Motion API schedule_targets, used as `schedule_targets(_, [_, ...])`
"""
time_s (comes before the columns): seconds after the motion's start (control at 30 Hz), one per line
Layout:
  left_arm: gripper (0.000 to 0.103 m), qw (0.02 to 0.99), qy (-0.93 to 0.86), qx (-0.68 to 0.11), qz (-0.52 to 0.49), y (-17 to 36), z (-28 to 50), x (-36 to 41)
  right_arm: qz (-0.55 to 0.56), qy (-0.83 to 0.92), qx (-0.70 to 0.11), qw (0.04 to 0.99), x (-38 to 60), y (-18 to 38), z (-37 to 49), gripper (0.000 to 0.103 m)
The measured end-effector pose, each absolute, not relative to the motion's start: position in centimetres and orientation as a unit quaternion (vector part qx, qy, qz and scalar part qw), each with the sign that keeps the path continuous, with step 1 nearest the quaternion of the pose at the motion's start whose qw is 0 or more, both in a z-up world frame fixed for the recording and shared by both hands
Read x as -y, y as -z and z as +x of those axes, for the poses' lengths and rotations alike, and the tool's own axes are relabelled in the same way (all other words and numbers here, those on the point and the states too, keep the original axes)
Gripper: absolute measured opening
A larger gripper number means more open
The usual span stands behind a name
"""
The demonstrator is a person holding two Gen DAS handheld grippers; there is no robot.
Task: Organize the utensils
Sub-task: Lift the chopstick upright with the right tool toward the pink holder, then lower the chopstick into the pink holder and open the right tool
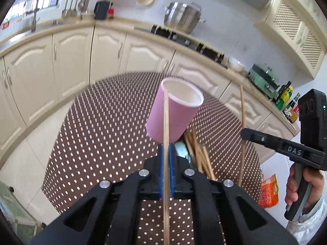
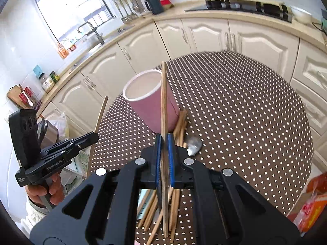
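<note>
A pink cup (image 1: 173,112) (image 2: 149,102) stands upright and empty on the round dotted table (image 1: 98,134) (image 2: 245,112). Loose wooden chopsticks (image 1: 199,153) (image 2: 180,122) lie piled beside it, with a metal spoon (image 2: 194,145) next to them. My left gripper (image 1: 166,149) is shut on one chopstick (image 1: 166,118), held upright in front of the cup. Shut on another upright chopstick (image 2: 164,102), my right gripper (image 2: 164,140) hovers above the pile. Each gripper shows in the other's view: the right gripper (image 1: 244,133) with its stick (image 1: 242,110), the left gripper (image 2: 95,136) with its stick (image 2: 101,112).
Cream kitchen cabinets (image 1: 67,67) (image 2: 204,34) curve behind the table, with a steel pot (image 1: 181,16) and hob (image 2: 245,7) on the counter. An orange packet (image 1: 268,192) (image 2: 312,204) lies beyond the table's edge. A person's hand (image 1: 296,187) grips the right handle.
</note>
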State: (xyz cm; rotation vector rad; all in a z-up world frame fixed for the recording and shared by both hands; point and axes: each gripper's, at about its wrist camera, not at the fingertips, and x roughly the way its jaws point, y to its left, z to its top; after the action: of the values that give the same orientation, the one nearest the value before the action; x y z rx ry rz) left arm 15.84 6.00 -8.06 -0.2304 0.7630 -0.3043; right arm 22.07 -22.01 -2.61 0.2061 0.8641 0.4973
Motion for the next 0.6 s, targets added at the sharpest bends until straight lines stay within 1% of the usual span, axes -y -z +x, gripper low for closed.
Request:
schedule_targets(0.27, [0.005, 0.942, 0.163, -0.277, -0.096, 3.4, 14.1, -5.0, 0.092, -0.257, -0.375, 0.886, 20.7, -0.7, 21.7, 0.007])
schedule_targets(0.6, [0.005, 0.953, 0.185, -0.21, -0.112, 0.5, 15.9, -4.1, 0.082, -0.272, -0.329, 0.901, 18.9, -4.8, 22.8, 0.007])
